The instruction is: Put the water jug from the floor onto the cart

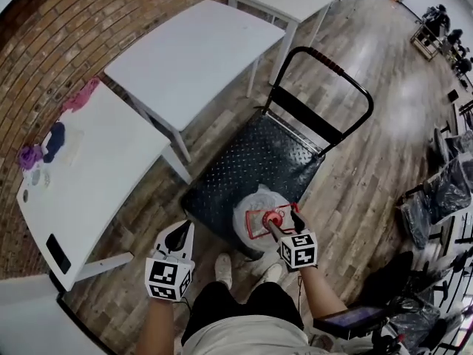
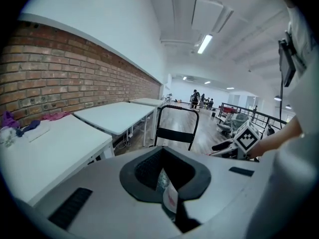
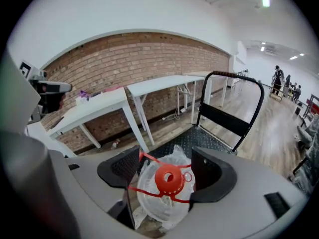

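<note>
The water jug (image 1: pixel 253 204), clear and wrapped in plastic film with a red cap and red carry handle, stands at the near edge of the cart (image 1: pixel 251 157); whether it rests on the floor or the deck I cannot tell. My right gripper (image 1: pixel 285 225) reaches over its top. In the right gripper view the jaws of the right gripper (image 3: pixel 167 177) sit against both sides of the red handle (image 3: pixel 149 159), with the jug (image 3: pixel 154 205) below and the cart's black deck (image 3: pixel 197 139) beyond. My left gripper (image 1: pixel 177 235) hangs shut and empty left of the jug, and the left gripper (image 2: pixel 169 203) faces the cart's push bar (image 2: pixel 177 108).
White tables (image 1: pixel 192 58) line the brick wall (image 1: pixel 66 28) left of the cart; the nearest (image 1: pixel 103 168) carries cloths and small items. The person's shoes (image 1: pixel 223 268) stand just behind the jug. Black chairs (image 1: pixel 443 191) crowd the right side. People (image 2: pixel 199 98) stand far down the hall.
</note>
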`<action>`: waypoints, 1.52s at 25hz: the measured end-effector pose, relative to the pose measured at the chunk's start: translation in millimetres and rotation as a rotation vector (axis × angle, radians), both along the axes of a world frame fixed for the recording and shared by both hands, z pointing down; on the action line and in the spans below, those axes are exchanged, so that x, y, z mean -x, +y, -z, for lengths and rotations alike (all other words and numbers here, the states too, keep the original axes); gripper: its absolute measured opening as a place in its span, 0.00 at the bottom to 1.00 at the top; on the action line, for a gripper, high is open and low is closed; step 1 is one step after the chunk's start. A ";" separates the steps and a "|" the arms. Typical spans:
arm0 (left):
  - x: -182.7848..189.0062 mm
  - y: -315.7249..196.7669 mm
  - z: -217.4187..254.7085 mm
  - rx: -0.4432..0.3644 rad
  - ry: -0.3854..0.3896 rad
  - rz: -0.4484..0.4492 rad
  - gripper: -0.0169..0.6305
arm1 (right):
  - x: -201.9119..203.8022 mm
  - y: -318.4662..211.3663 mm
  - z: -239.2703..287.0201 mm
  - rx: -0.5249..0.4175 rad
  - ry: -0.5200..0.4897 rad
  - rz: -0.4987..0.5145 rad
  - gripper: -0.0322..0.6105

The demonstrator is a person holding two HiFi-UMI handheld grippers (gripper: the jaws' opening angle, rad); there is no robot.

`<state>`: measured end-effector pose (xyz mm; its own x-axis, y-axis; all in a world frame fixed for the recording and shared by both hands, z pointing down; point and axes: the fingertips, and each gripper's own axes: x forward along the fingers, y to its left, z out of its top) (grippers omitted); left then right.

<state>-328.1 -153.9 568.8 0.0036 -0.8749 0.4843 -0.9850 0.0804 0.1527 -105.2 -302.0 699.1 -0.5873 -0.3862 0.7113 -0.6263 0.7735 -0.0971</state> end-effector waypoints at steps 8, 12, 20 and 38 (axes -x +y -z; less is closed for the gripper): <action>-24.2 -56.6 45.0 -0.133 0.011 -0.194 0.02 | -52.8 -28.8 161.8 -0.234 -0.270 -0.213 0.53; -55.7 -72.5 68.6 -0.188 -0.006 -0.298 0.02 | -91.8 -18.4 220.6 -0.338 -0.346 -0.314 0.48; -122.7 -67.7 93.8 -0.233 0.028 -0.390 0.02 | -179.7 25.3 256.5 -0.444 -0.326 -0.451 0.21; -288.2 11.9 147.3 -0.296 -0.005 -0.515 0.02 | -338.6 145.3 303.1 -0.546 -0.394 -0.549 0.05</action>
